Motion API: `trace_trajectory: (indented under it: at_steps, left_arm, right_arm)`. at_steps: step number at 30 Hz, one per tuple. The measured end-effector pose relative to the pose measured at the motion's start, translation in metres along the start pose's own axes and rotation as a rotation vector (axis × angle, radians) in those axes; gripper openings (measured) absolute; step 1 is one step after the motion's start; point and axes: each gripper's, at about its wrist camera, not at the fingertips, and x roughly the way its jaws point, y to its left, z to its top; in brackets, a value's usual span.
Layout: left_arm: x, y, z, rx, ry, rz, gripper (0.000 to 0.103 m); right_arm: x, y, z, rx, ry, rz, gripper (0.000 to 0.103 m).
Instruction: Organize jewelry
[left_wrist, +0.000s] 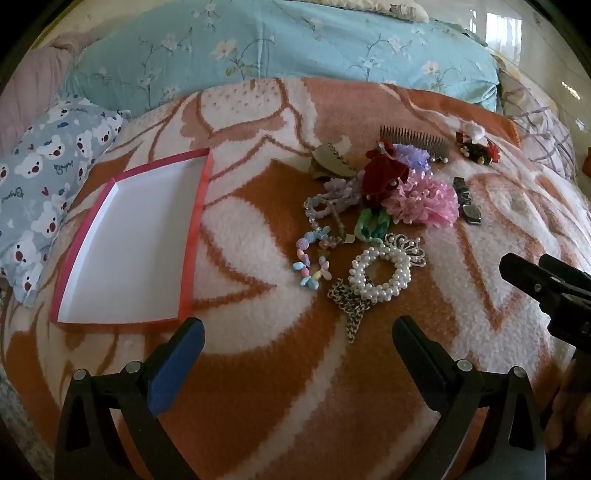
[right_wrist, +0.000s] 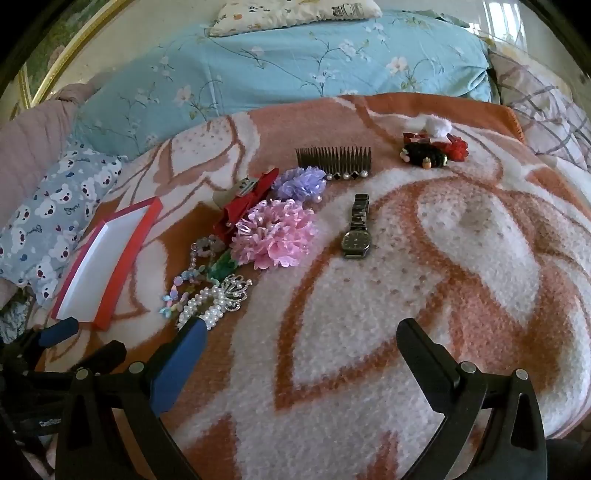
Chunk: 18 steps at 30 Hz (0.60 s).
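Both tools gape wide and hold nothing above the jewelry heap on the bed.

Your left tool hovers near the white pearl-bead bracelet, right of the shallow red-rimmed white box; your right tool faces the dark metal wristwatch. Beads look light, slippery: pinch across the ring's strand. The watch is stiffer, heavier; take its case.

Blanket was orange-and-white floral; box red-rimmed, white inside; pillow blue with bears; flower clip pink; bracelet white pearl.
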Motion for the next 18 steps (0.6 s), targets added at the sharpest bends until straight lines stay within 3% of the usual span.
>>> trace_trajectory:
  at_steps: [18]
  left_arm:
    - [0.0009, -0.001, 0.0029, -0.019, 0.01, -0.028, 0.102]
  right_arm:
    - [-0.0016, 0.0016, 0.0008, -0.004, -0.003, 0.015, 0.103]
